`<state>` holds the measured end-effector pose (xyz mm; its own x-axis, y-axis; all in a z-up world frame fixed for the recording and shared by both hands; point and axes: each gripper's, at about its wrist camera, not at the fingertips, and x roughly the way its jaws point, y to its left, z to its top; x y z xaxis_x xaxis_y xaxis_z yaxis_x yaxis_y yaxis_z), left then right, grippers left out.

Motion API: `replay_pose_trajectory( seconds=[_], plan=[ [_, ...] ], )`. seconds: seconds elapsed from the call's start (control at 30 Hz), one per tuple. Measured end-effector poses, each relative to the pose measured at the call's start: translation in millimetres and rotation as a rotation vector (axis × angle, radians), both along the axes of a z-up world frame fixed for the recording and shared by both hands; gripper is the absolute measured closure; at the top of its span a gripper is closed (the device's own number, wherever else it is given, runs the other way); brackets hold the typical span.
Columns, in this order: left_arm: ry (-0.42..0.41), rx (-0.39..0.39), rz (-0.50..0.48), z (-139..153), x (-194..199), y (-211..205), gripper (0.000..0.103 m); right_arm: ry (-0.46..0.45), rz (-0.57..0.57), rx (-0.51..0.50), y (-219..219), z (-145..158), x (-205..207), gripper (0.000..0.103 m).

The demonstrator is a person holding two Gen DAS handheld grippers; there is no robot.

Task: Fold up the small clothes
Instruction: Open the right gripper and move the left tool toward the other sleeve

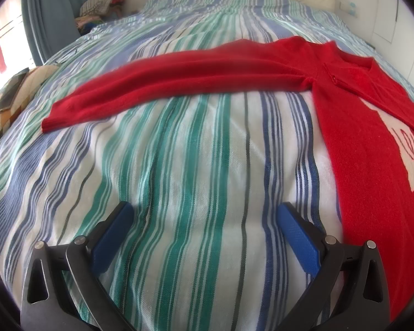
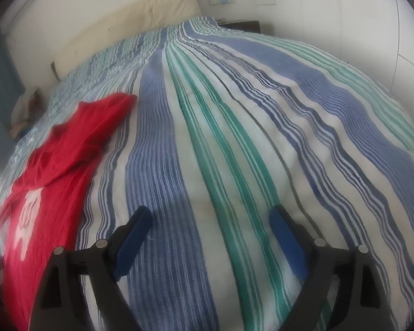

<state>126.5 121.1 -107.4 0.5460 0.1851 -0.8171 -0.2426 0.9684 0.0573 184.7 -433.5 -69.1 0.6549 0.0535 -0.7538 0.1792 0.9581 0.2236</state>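
**Soft red knit waits on the bed**

The red sweater (image 1: 353, 127) lies flat on the striped bed (image 1: 179, 165), one sleeve (image 1: 162, 82) stretched out left. Both grippers, left (image 1: 205, 213) and right (image 2: 211, 216), hover with jaws spread, empty. Looks light and floppy, probably; pinch cuff or hem.

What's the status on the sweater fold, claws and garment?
Left claw open, empty, over bare bedspread. Right claw open, empty. Red sweater flat, one sleeve stretched out, one folded in. Nothing in the way.
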Motion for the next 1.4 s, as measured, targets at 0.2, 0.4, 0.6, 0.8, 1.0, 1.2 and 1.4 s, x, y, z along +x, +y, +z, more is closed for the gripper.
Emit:
replay_pose_trajectory(
  seconds=[0.2, 0.4, 0.6, 0.8, 1.0, 1.2, 1.4],
  plan=[
    [0.000, -0.001, 0.000, 0.0, 0.1, 0.1, 0.000, 0.002, 0.003, -0.015, 2.3, -1.5, -1.9, 0.014],
    [0.001, -0.002, -0.001, -0.2, 0.1, 0.5, 0.000, 0.004, 0.007, -0.026, 4.0, -2.3, -1.1, 0.013],
    [0.001, -0.002, -0.001, -0.2, 0.4, 0.8, 0.000, 0.006, 0.010, -0.033, 5.6, -2.9, -1.9, 0.011],
    [0.001, -0.002, -0.002, -0.1, 0.4, 1.0, 0.000, 0.010, 0.016, -0.042, 7.9, -3.6, 0.2, 0.009],
    [0.000, -0.007, -0.001, -0.7, -0.2, 1.7, 0.000, 0.013, 0.020, -0.053, 10.0, -4.1, 0.6, 0.008],
    [0.001, -0.007, -0.001, -0.7, -0.4, 2.3, 0.000, 0.013, 0.021, -0.056, 10.7, -4.7, 1.2, 0.008],
    [-0.019, -0.084, 0.013, 10.5, -5.3, 12.7, 0.001, 0.014, 0.024, -0.062, 11.4, -5.9, 2.1, 0.007]
  ],
)
